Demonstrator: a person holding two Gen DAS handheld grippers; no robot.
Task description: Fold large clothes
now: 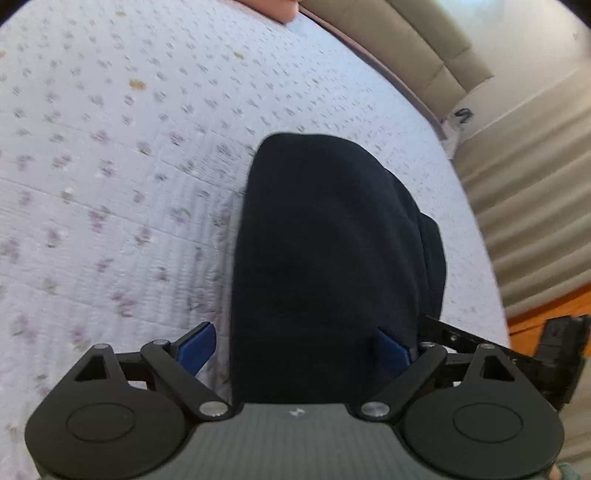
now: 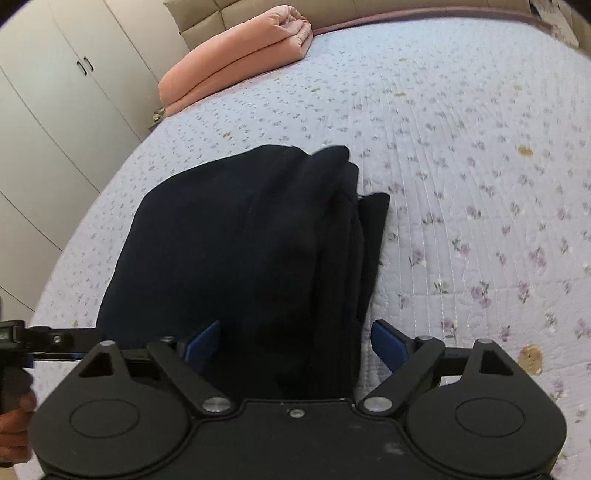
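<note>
A dark navy garment (image 1: pixel 325 251) lies folded in a compact stack on the floral bedspread (image 1: pixel 110 184). In the left wrist view my left gripper (image 1: pixel 295 347) is open, its blue pads (image 1: pixel 195 347) spread on either side of the garment's near edge. In the right wrist view the garment (image 2: pixel 240 251) shows several stacked folds along its right side. My right gripper (image 2: pixel 295 343) is open too, with its pads (image 2: pixel 388 343) straddling the near edge. The other gripper (image 2: pixel 22 339) shows at the far left of that view.
A folded pink blanket (image 2: pixel 240 55) lies at the head of the bed by the beige headboard (image 2: pixel 199 22). White wardrobe doors (image 2: pixel 55 92) stand left of the bed. The bed edge, a ribbed beige surface (image 1: pixel 524 206) and a wooden floor (image 1: pixel 546 310) are to the right.
</note>
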